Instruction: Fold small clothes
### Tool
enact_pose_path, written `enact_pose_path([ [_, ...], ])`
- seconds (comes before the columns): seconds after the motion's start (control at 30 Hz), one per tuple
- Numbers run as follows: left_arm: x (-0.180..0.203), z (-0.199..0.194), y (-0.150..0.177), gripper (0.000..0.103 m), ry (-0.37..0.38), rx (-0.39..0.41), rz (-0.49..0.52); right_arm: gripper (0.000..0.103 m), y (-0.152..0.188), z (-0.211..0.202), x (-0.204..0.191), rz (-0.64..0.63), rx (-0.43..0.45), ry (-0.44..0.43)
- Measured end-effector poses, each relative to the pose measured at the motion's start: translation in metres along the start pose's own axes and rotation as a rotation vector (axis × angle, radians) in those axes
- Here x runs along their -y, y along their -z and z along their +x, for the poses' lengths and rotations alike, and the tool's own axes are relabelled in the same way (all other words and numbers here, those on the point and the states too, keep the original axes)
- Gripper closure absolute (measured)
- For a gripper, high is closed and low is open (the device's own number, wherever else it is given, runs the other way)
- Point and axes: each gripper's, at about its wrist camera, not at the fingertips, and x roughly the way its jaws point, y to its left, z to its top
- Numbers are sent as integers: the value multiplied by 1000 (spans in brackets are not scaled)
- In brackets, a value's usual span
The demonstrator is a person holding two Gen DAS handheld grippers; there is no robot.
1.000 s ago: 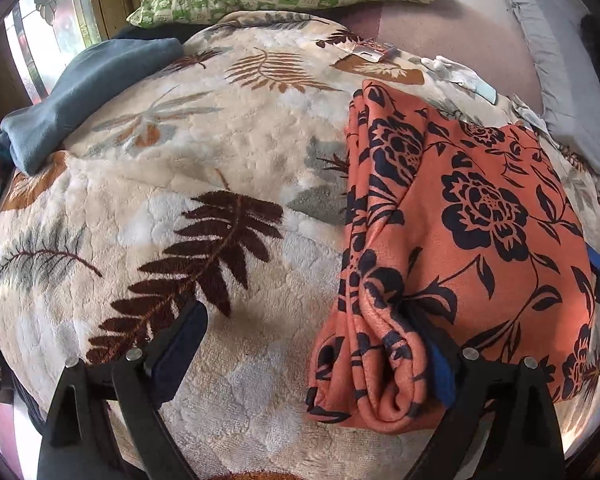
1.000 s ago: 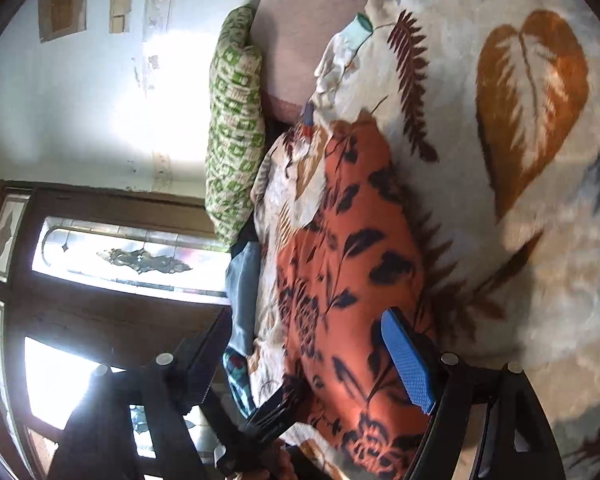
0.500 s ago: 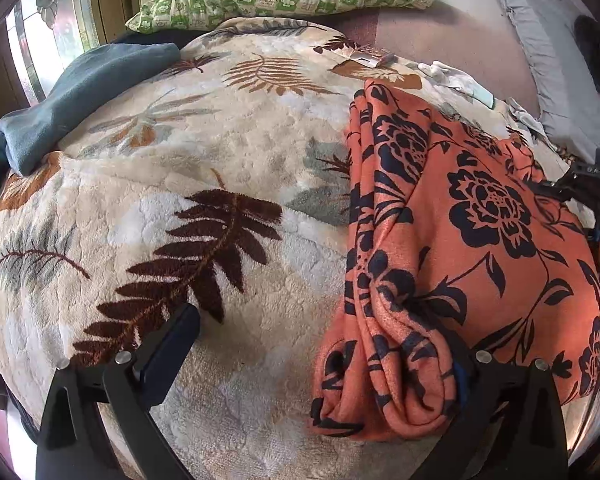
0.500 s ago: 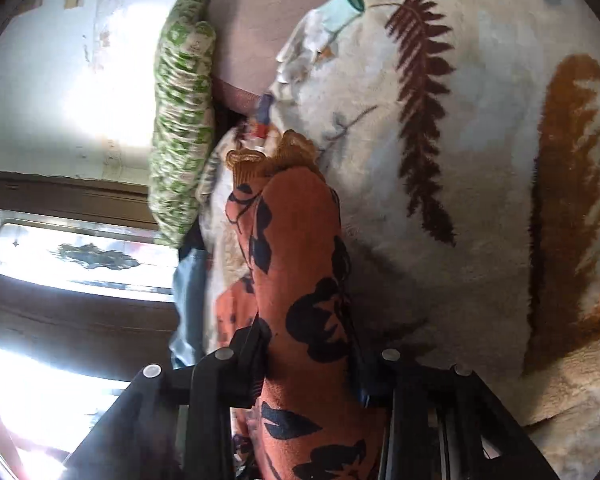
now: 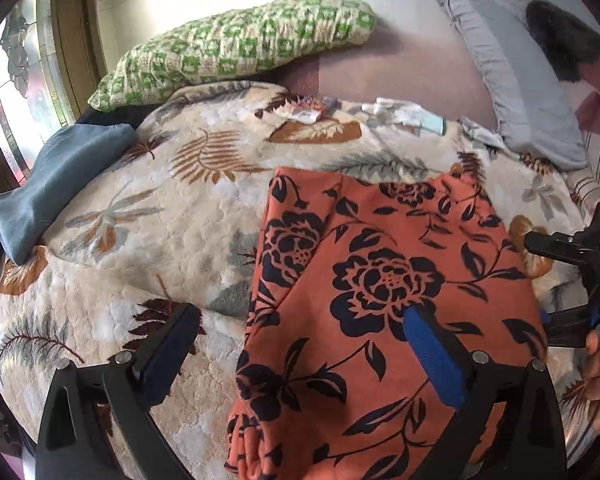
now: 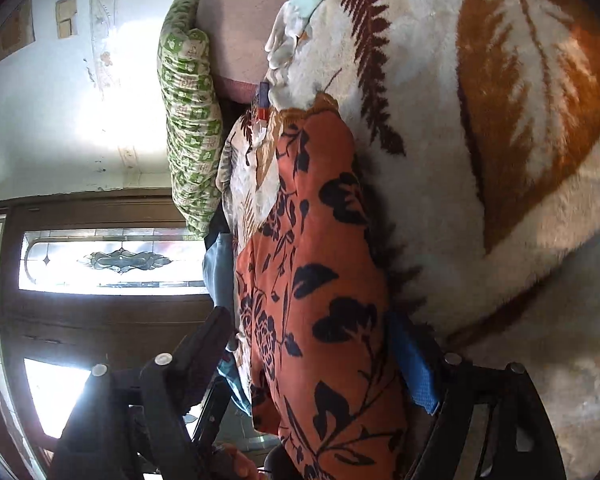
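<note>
An orange garment with dark flowers [image 5: 384, 304] lies folded and flat on the leaf-print blanket [image 5: 172, 216]. My left gripper [image 5: 300, 344] is open above its near edge, the right finger [image 5: 432, 356] over the cloth, the left finger [image 5: 168, 352] over the blanket. In the right wrist view the same garment [image 6: 320, 280] runs between the spread fingers of my right gripper [image 6: 312, 360], which is open. The right gripper also shows at the right edge of the left wrist view [image 5: 572, 280].
A green checked pillow [image 5: 236, 48] and a grey pillow [image 5: 512, 76] lie at the back. A folded blue garment [image 5: 56, 184] sits at the left blanket edge. Small white and mint clothes [image 5: 408, 114] lie beyond the orange garment. A wooden door with glass [image 6: 100, 264] stands behind.
The garment's rolled left side has been laid flat. My right gripper shut on the cloth, then opened. My left gripper rose and shifted right, over the cloth.
</note>
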Motion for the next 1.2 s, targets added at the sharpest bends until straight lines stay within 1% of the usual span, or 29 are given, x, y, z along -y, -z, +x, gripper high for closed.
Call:
enact_pose_path([
  [0.03,2,15,1,1,-20,-51,12,22,4,3,4,5,-10,-4],
  [0.07,1,26,4,1,-11,-86,2,24,7,6,9,1,-20,27],
  [0.1,-2,30,6,0,10,-95,-28,44,8,14,13,-7,-47,79],
  [0.13,-5,30,7,0,25,-98,-52,55,9,17,14,-21,-61,112],
  [0.17,-6,31,7,0,33,-104,-57,59,11,15,9,-37,-55,124],
  [0.2,-6,31,8,0,34,-103,-53,62,13,13,0,-82,-48,144],
  [0.23,-5,32,9,0,36,-102,-48,64,17,11,-9,-128,-34,177],
  [0.3,-6,35,9,0,50,-116,-66,64,20,16,-12,-166,-14,239],
  [0.33,-7,36,9,0,57,-121,-79,65,19,20,-4,-162,-14,275],
  [0.37,-8,35,9,0,60,-122,-83,65,17,22,6,-119,-14,251],
  [0.4,-9,35,9,0,60,-121,-81,64,17,19,7,-101,-9,228],
  [0.47,-8,35,9,0,58,-119,-81,64,21,13,-7,-143,7,213],
  [0.5,-9,36,9,0,61,-121,-87,60,23,10,-13,-159,16,215],
  [0.53,-8,36,9,0,61,-124,-89,52,25,6,-19,-172,24,227],
  [0.57,-8,35,10,0,55,-120,-89,43,27,2,-21,-170,29,232],
  [0.6,-7,35,10,0,52,-117,-86,29,30,-3,-20,-161,34,222],
  [0.63,-7,35,10,0,51,-117,-86,27,35,-8,-18,-152,43,219],
  [0.67,-7,35,10,0,52,-117,-89,27,41,-11,-16,-147,47,230],
  [0.8,-9,36,10,0,59,-123,-91,27,60,-3,-7,-158,-17,260],
  [0.83,-9,36,9,0,60,-123,-91,27,63,1,-3,-155,-35,263],
  [0.87,-9,36,9,0,58,-123,-91,27,64,5,-1,-151,-52,243],
  [0.9,-10,35,9,0,59,-123,-91,32,66,9,-3,-164,-68,217],
  [0.97,-11,36,9,0,64,-123,-92,47,72,10,-17,-235,-59,263],
  [1.0,-11,36,9,0,64,-122,-90,57,75,8,-23,-263,-54,280],
  [1.03,-10,36,9,0,63,-122,-88,60,77,5,-27,-279,-44,299],
  [1.07,-10,37,9,0,64,-124,-88,60,79,4,-27,-284,-38,316],
  [1.13,-9,36,10,0,63,-122,-85,61,79,11,-11,-267,-55,372],
  [1.17,-9,36,10,0,62,-118,-83,60,78,13,0,-220,-66,359],
  [1.2,-10,36,10,0,63,-119,-84,57,78,10,2,-185,-55,329],
])
